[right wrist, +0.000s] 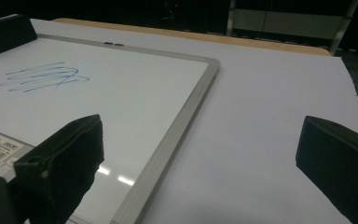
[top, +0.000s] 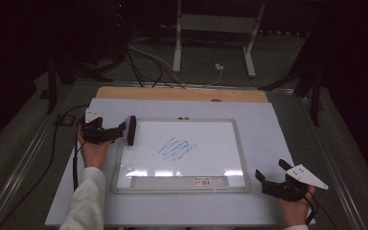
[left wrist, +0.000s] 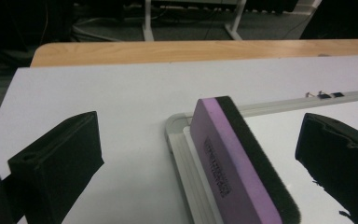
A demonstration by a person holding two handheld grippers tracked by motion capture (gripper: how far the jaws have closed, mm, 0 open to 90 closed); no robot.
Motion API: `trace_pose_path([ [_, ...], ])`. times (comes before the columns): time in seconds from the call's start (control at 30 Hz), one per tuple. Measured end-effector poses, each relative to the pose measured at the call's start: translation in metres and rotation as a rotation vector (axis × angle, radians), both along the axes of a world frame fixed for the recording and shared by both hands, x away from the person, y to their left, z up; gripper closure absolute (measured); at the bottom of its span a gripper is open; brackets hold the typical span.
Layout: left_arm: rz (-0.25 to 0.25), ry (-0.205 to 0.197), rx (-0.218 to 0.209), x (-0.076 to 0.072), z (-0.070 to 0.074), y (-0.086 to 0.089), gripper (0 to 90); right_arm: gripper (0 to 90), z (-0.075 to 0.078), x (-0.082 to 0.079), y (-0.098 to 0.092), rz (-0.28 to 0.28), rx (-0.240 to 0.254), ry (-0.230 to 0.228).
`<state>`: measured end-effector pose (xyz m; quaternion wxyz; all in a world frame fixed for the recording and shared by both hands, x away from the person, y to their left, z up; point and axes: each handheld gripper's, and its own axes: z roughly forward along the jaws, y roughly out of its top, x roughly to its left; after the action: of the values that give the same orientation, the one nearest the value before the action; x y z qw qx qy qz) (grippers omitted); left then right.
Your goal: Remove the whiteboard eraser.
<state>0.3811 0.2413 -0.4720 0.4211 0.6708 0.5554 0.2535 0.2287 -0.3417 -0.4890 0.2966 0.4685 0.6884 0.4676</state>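
- One eraser [left wrist: 242, 163], purple with a black felt face, stands on its long edge between the left gripper's [left wrist: 200, 163] jaws, over the near-left corner of the whiteboard [left wrist: 279, 135]; it sits nearer the right-hand jaw, with open space on both sides, so neither jaw touches it in the left gripper view.
- The left gripper's jaws are spread wide (the eraser is not pinched).
- In the high view the left gripper [top: 124, 132] points across toward the board, the left hand [top: 93, 148] under it, the light-sleeved forearm coming up from the bottom edge.
- One blue scribble [top: 176, 148] lies on the whiteboard [top: 182, 189], well beyond the left jaws' tips.
- The right gripper [top: 273, 176] rests low on the white table cover [top: 268, 120], just beside the board's right frame, held from below by the right hand [top: 294, 208].
- Its jaws are spread wide too, with nothing between them but the cover and the board's frame [right wrist: 177, 140].
- Counted: two grippers, one eraser, one whiteboard, one scribble.
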Motion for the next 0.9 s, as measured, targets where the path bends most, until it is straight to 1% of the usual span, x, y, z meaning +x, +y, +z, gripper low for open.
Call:
trace_pose_path([
  [0.1,0.003,0.026,0.016,0.003,-0.003,-0.001,1.2,0.9,0.0,0.0,0.0,0.001,-0.001,0.001],
  [0.17,-0.004,0.043,0.019,0.004,-0.006,-0.002,1.1,0.9,0.0,0.0,0.0,0.001,-0.001,0.001],
  [0.3,-0.029,0.076,0.0,0.006,-0.01,-0.005,1.2,0.9,0.0,0.0,0.0,0.002,-0.001,0.001],
  [0.33,-0.034,0.089,0.003,0.006,-0.011,-0.006,3.3,0.9,0.0,0.0,0.0,0.0,0.001,0.001],
  [0.37,-0.036,0.094,0.005,0.006,-0.012,-0.007,3.3,0.9,0.0,0.0,0.0,0.0,0.001,0.001],
  [0.43,-0.042,0.109,0.013,0.006,-0.013,-0.009,7.3,0.9,0.0,0.0,0.0,0.001,0.0,0.0],
  [0.47,-0.046,0.113,0.013,0.006,-0.014,-0.009,13.1,0.9,0.0,0.0,0.0,0.001,0.0,0.0],
  [0.5,-0.052,0.118,0.015,0.005,-0.014,-0.01,13.1,0.9,0.0,0.0,0.0,0.001,0.0,0.0],
  [0.53,-0.054,0.124,0.014,0.006,-0.015,-0.011,16.6,0.9,0.0,0.0,0.0,0.002,-0.001,0.0],
  [0.57,-0.056,0.133,0.016,0.006,-0.016,-0.012,17.3,0.9,0.0,0.0,0.0,0.002,-0.001,0.0],
  [0.6,-0.066,0.142,0.02,0.006,-0.017,-0.012,22.7,0.9,0.0,0.0,0.0,0.002,-0.001,0.001],
  [0.63,-0.073,0.145,0.009,0.007,-0.018,-0.013,22.7,0.9,0.0,0.0,0.0,0.002,-0.001,0.001],
  [0.67,-0.079,0.147,-0.001,0.007,-0.019,-0.013,25.2,0.9,0.0,0.0,0.0,0.001,0.0,0.001],
  [0.7,-0.086,0.149,-0.005,0.007,-0.019,-0.014,30.1,0.9,0.0,0.0,0.0,0.001,0.0,0.001],
  [0.8,-0.092,0.151,-0.008,0.006,-0.018,-0.015,32.8,0.9,0.0,0.0,0.0,0.002,0.0,0.002],
  [0.9,-0.092,0.156,-0.016,0.006,-0.018,-0.015,33.7,0.9,0.0,0.0,0.0,0.004,-0.002,0.003],
])
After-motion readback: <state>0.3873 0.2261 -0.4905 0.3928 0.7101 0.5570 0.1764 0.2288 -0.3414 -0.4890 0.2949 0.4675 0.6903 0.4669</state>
